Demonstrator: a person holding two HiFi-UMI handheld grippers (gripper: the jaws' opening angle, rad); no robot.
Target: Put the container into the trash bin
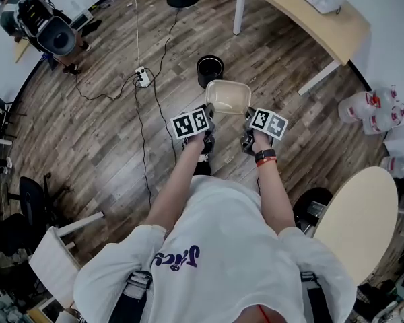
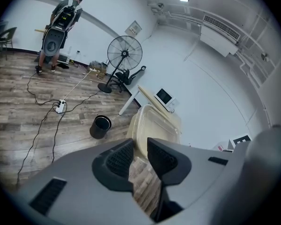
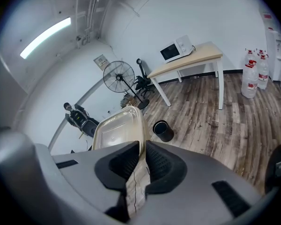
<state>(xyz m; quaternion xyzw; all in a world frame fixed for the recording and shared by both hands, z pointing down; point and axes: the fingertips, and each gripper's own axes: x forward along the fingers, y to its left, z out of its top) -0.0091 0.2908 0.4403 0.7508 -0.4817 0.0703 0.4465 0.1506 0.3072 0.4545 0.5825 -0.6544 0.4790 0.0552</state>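
Observation:
A clear, empty plastic container (image 1: 227,97) hangs in the air between my two grippers, above the wood floor. My left gripper (image 1: 208,115) is shut on its left rim and my right gripper (image 1: 248,116) on its right rim. In the left gripper view the container (image 2: 155,124) rises just beyond the jaws of the left gripper (image 2: 139,154). The right gripper view has the container's rim (image 3: 141,139) pinched between the pads of the right gripper (image 3: 141,162). A round black trash bin (image 1: 210,70) stands open on the floor just past the container; it also shows as the bin (image 2: 101,126) and the bin (image 3: 163,130).
A power strip (image 1: 143,77) with cables lies left of the bin. A wooden table (image 1: 310,15) with a microwave stands at the back right, water bottles (image 1: 374,108) at the right, a round table (image 1: 355,222) beside me. A person (image 1: 54,36) with equipment stands far left.

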